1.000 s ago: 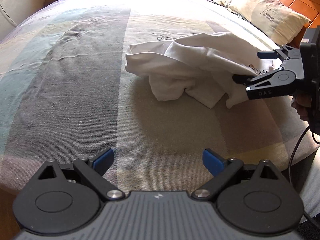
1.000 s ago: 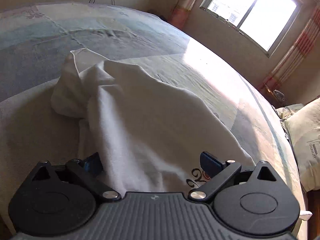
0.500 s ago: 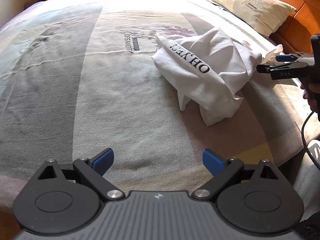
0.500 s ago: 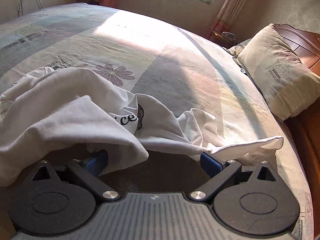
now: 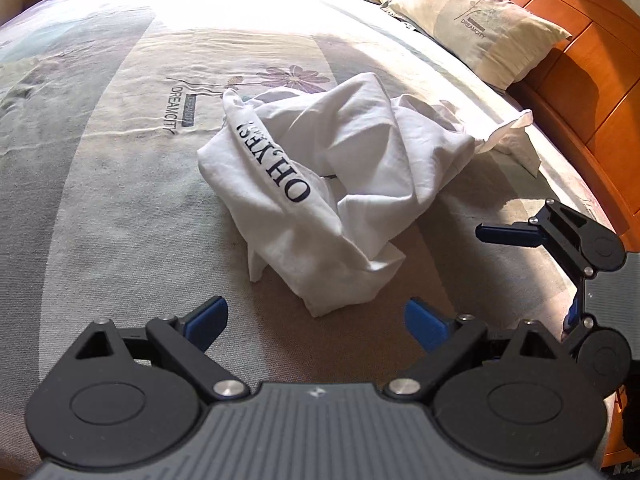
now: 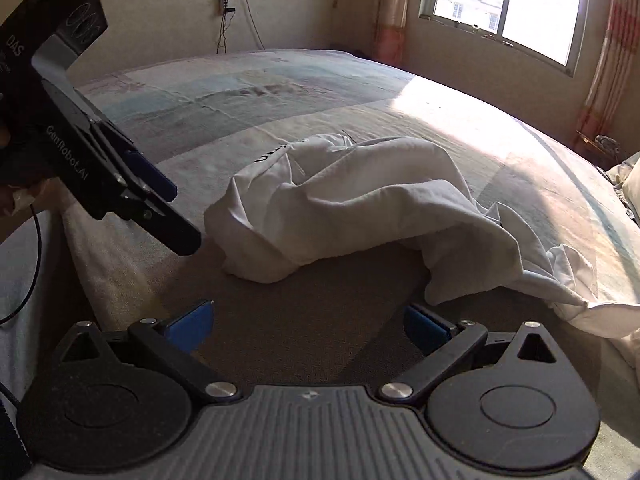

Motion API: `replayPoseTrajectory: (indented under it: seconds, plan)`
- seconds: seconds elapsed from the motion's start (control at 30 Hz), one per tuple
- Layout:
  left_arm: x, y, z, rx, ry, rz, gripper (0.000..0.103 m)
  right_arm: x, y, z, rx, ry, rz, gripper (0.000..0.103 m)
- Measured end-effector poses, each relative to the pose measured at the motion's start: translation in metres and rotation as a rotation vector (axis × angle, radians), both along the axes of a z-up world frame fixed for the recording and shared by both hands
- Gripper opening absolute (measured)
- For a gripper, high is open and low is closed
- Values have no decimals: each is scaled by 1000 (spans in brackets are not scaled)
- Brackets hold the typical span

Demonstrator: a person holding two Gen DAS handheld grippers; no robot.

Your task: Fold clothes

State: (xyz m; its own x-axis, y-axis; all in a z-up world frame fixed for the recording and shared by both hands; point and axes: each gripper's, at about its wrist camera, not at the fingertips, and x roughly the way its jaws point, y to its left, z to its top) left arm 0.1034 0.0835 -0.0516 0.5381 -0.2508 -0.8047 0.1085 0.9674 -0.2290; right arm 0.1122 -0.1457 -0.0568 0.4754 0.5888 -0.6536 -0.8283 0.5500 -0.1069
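A white T-shirt (image 5: 340, 184) with black lettering lies crumpled in a heap on the patterned bedspread (image 5: 120, 200). My left gripper (image 5: 316, 320) is open, just short of the heap's near edge, with nothing between its blue pads. To the right of the heap my right gripper (image 5: 528, 272) is also open and apart from the cloth. In the right wrist view the T-shirt (image 6: 360, 208) stretches across the middle. There the right gripper (image 6: 308, 324) stands empty before it, and the left gripper (image 6: 176, 216) comes in from the left beside the heap's end.
A beige pillow (image 5: 472, 20) rests against the wooden headboard (image 5: 580, 60) at the right. A bright window (image 6: 504, 4) with curtains is beyond the bed. A cable (image 6: 28, 280) hangs at the bed's near edge. Bare bedspread spreads left of the shirt.
The shirt was draped over my right gripper's fingers; it now lies free in a heap. The right gripper has drawn back toward the bed's edge. The left gripper has come closer.
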Motion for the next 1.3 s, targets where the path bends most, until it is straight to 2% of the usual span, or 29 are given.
replayPoseTrajectory:
  seconds: [0.13,0.2,0.27,0.33,0.43,0.6,0.8,1.03,1.23,1.3]
  plan:
    - [-2,11,-3,46,18,44,96,0,26,3,16,-9,149,102]
    - [-7,18,-4,64,29,58,96,7,39,3,30,32,202,102]
    - [-12,22,-4,106,25,72,96,16,52,-1,12,116,248,102]
    - [-19,24,-3,175,10,76,96,23,63,-9,-25,213,272,102]
    - [-31,30,-3,242,-9,66,96,19,71,-15,-82,272,309,103]
    - [-46,45,-4,256,-25,60,96,8,94,-12,-163,224,328,103]
    - [-66,64,-5,304,-70,-1,96,13,129,-9,-228,413,361,103]
    - [-83,107,-7,294,-74,17,96,19,158,21,-64,603,390,103]
    - [-97,145,-9,270,-78,42,96,49,193,21,50,746,332,103]
    - [-100,156,-13,256,-66,36,96,56,206,23,66,759,327,103]
